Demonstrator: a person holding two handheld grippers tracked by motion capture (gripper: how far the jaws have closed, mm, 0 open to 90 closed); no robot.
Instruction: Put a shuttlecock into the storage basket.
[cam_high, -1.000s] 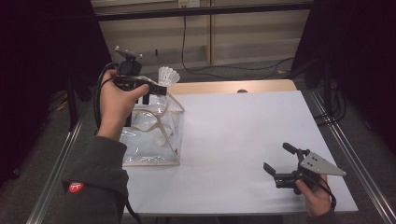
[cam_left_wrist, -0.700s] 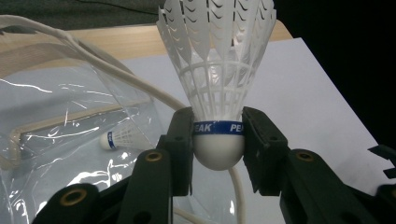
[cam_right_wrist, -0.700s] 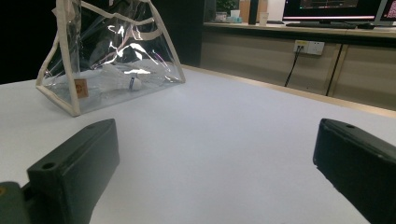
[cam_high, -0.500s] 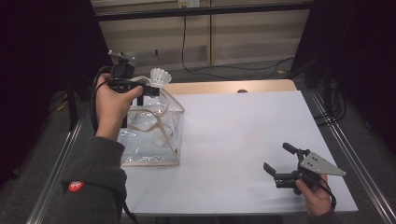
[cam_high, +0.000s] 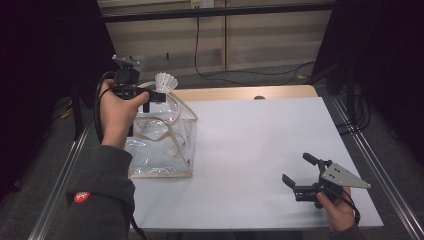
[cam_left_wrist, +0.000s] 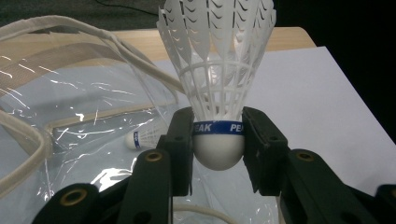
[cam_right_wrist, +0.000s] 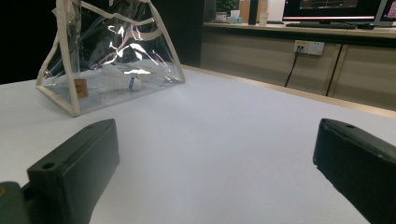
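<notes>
My left gripper (cam_high: 159, 96) is raised above the far rim of a clear plastic bag (cam_high: 159, 145) with cream trim, at the table's left. It is shut on the cork base of a white shuttlecock (cam_left_wrist: 217, 84) with a blue band, feathers pointing away from the jaws; the same shuttlecock (cam_high: 166, 81) shows in the high view. A second shuttlecock (cam_left_wrist: 142, 137) lies inside the bag (cam_left_wrist: 70, 112), also seen as a shuttlecock (cam_right_wrist: 122, 80) through the bag (cam_right_wrist: 112, 51) wall. My right gripper (cam_high: 299, 173) hovers open near the front right of the table; the right gripper (cam_right_wrist: 215, 172) holds nothing.
The white table top (cam_high: 250, 135) stretches between the bag and the right gripper. A wooden strip (cam_high: 240, 93) edges its far side. Metal rails (cam_high: 375, 165) run along both sides. A cable (cam_high: 200, 45) hangs against the back wall.
The left hand with the shuttlecock has drifted slightly up and to the left over the bag's far rim. The right gripper has stayed where it was.
</notes>
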